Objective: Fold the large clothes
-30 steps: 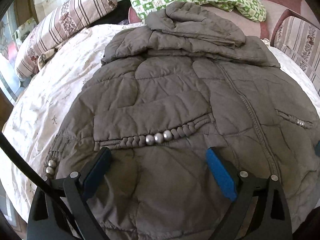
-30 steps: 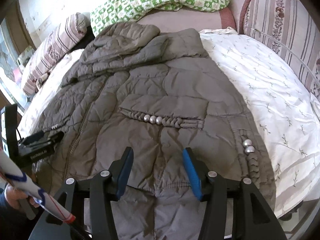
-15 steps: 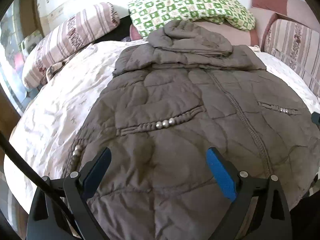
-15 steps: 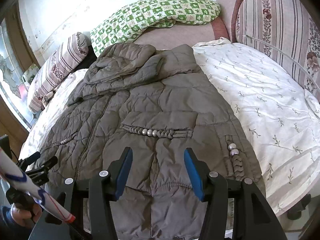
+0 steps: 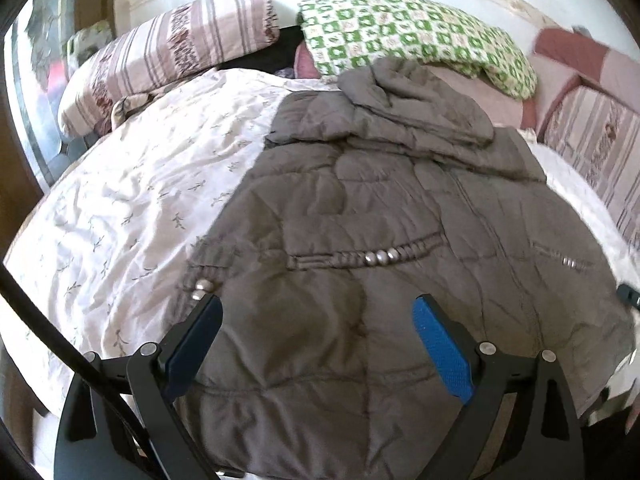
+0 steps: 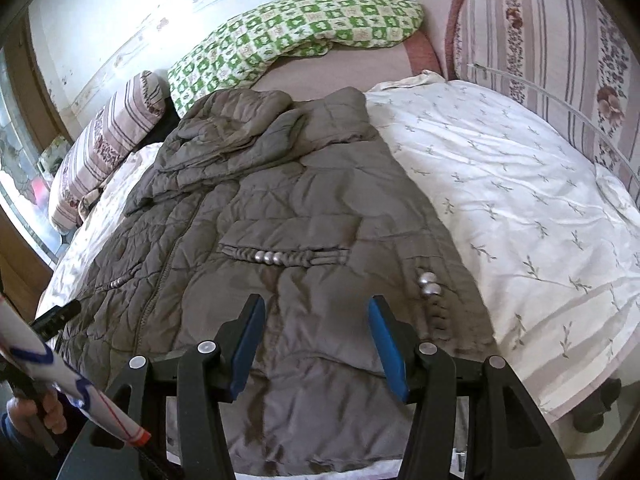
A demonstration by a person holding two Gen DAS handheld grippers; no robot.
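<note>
Brown quilted coat (image 5: 360, 208) flat on bed (image 5: 140, 184), both claws open above

Garment: grey-brown quilted puffer coat (image 5: 360, 208)
Pose: spread flat, front up, hood bunched at far end
Trim: braided pocket bands with silver beads
Place: on white floral bedspread (image 5: 132, 208)

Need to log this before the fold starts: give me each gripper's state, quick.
Left gripper: open, holding nothing, above the brown jacket.
Right gripper: open, holding nothing, above the same jacket's hem.
</note>
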